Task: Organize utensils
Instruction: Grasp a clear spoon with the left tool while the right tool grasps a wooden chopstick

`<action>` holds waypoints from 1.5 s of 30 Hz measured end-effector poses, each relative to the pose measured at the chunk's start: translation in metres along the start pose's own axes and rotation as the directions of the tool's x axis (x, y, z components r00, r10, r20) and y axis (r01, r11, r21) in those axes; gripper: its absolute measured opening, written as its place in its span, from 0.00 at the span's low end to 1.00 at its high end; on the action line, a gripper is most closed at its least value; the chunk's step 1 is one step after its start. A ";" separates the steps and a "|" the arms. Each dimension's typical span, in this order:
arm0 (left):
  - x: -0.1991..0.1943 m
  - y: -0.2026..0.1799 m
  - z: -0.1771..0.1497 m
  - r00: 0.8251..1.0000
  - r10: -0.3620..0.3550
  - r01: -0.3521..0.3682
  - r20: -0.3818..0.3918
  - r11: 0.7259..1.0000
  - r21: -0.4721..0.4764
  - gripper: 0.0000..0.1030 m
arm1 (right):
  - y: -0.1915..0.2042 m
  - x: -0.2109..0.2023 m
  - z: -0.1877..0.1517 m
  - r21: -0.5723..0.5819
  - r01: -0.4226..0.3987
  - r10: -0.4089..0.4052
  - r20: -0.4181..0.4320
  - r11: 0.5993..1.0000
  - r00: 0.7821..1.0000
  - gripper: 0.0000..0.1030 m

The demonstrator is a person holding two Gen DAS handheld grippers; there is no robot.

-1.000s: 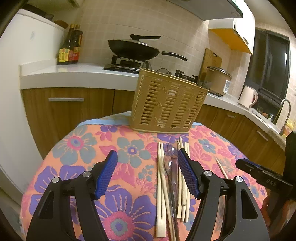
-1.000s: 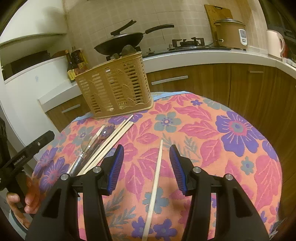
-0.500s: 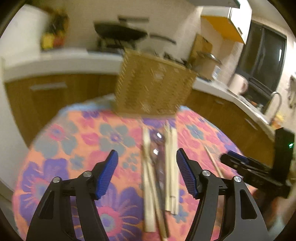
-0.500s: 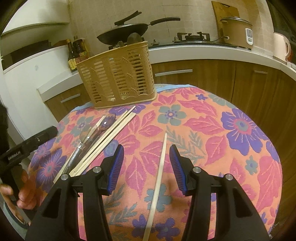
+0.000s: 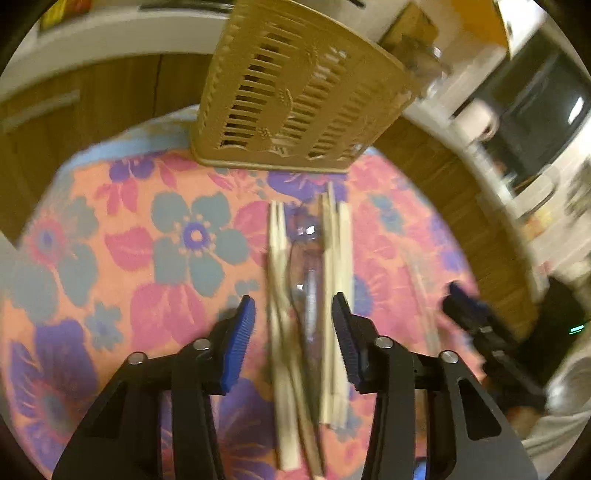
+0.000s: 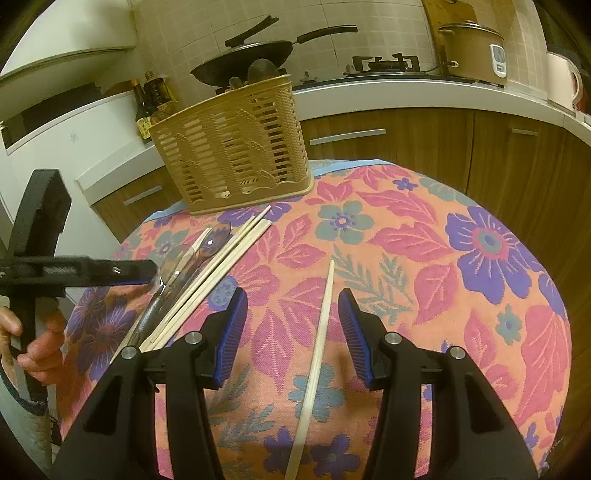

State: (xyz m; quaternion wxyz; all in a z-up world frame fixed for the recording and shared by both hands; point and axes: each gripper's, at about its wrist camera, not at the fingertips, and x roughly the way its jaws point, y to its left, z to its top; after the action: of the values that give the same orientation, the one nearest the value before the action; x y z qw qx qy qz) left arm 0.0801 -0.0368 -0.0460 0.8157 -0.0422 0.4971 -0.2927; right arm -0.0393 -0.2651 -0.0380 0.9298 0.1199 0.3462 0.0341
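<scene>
Kitchen worktop point(image 6: 406, 258), floral cloth: left gripper point(image 5: 293, 314) closing around the utensil bundle point(image 5: 310, 295), pads not touching yet; right gripper point(image 6: 291, 314) half-open astride a stray chopstick point(image 6: 317, 332), probably basket-bound point(image 6: 232, 144).

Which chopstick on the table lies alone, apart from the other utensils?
The single chopstick between the right gripper's fingers; the others lie bundled with spoons.

Home kitchen: wok point(image 6: 255, 55) on gas stove point(image 6: 384, 64), rice cooker point(image 6: 471, 51), wooden cabinets point(image 6: 424, 144), tiled wall point(image 6: 369, 22).
</scene>
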 end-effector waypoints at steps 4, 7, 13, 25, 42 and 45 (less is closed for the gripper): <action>0.006 -0.019 0.003 0.994 0.102 -0.104 0.035 0.993 0.060 0.22 | 0.000 0.001 0.000 -0.002 -0.002 0.002 -0.006 1.000 1.000 0.46; 0.013 -0.024 0.007 0.991 0.127 -0.130 0.041 0.989 0.077 0.08 | 0.001 0.002 0.000 -0.004 -0.003 0.003 -0.008 1.000 1.000 0.46; 0.005 -0.013 0.012 0.997 0.056 -0.058 0.059 0.997 0.043 0.00 | 0.001 0.003 -0.001 -0.001 -0.009 0.009 -0.012 1.000 1.000 0.46; -0.034 0.054 -0.002 0.997 0.075 -0.073 0.033 0.996 -0.058 0.00 | -0.001 0.012 0.000 0.010 -0.013 0.013 -0.062 1.000 0.998 0.46; -0.023 0.018 -0.029 0.945 0.322 -0.301 -0.065 0.927 0.223 0.28 | 0.000 0.032 0.007 0.020 0.067 -0.054 -0.396 0.998 0.917 0.28; -0.019 0.011 -0.029 0.932 0.355 -0.329 -0.067 0.911 0.250 0.22 | 0.010 0.037 0.008 -0.059 0.123 -0.136 -0.427 0.991 0.894 0.18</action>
State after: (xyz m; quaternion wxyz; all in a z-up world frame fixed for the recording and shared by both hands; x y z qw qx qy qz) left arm 0.0542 -0.0115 -0.0494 0.8248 0.1584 0.5032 -0.2036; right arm -0.0057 -0.2514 -0.0530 0.8327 0.0718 0.5491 0.0031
